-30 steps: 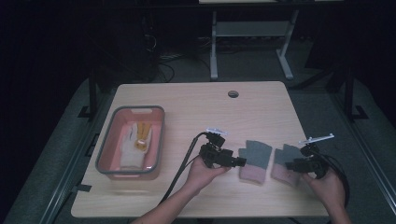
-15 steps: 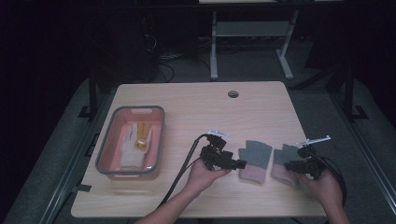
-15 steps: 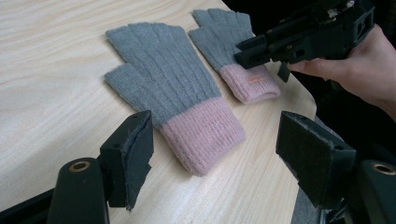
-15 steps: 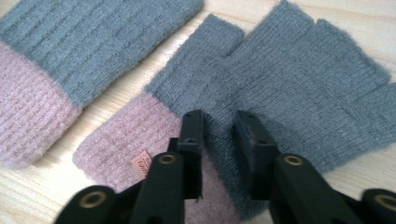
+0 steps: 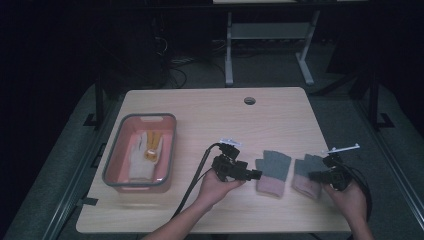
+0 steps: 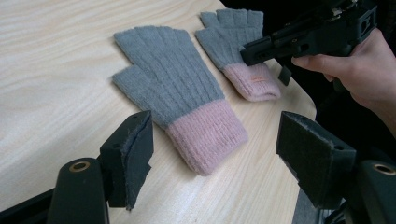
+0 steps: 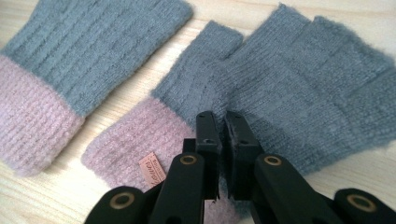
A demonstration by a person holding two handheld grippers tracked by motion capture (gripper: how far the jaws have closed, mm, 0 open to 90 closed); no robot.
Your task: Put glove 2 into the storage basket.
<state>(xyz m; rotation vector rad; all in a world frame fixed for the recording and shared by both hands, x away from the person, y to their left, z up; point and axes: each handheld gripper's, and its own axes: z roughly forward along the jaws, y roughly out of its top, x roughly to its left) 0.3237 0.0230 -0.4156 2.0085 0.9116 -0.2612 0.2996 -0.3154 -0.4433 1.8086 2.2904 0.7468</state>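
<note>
My right gripper (image 7: pixel 223 122) had just closed, pinching the right glove (image 7: pixel 299 88) on the counter (image 5: pixel 210 115), while my left gripper (image 6: pixel 215 154) hung released by the left glove (image 6: pixel 173 93).

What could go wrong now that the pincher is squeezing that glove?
The right gripper has just been closing and pinches only a thin fold of the right glove, so the knit might slip out when lifted. That glove lies close to the table edge, so it could fall off. The left gripper stands open by the other glove, and a careless move might nudge it.
</note>
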